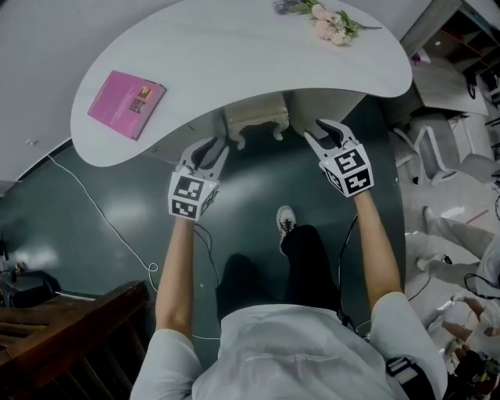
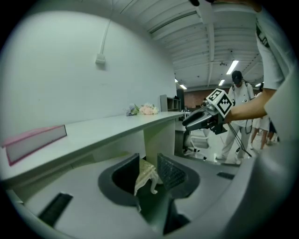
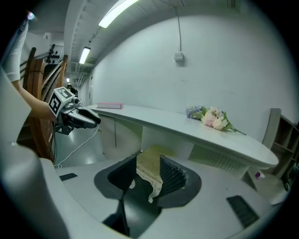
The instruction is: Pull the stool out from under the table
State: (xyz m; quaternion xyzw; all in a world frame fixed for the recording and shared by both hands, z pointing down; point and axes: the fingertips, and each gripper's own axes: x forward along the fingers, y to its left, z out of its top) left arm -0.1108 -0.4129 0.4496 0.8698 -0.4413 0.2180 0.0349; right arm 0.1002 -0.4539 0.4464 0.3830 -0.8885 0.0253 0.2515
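Under the white kidney-shaped table (image 1: 234,55), at upper centre, one cream carved-leg stool (image 1: 256,119) stands partly tucked beneath the front edge. One pink book (image 1: 126,103) and one pale flower bouquet (image 1: 332,23) lie on top. The left gripper (image 1: 211,152) and right gripper (image 1: 322,131) flank the stool, both released and grasping nothing. Open dark floor (image 1: 117,195) spreads below, with one white cable (image 1: 98,211) crossing at left.

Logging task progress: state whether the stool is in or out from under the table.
In, mostly: only the stool's front edge and legs show beyond the table's rim.
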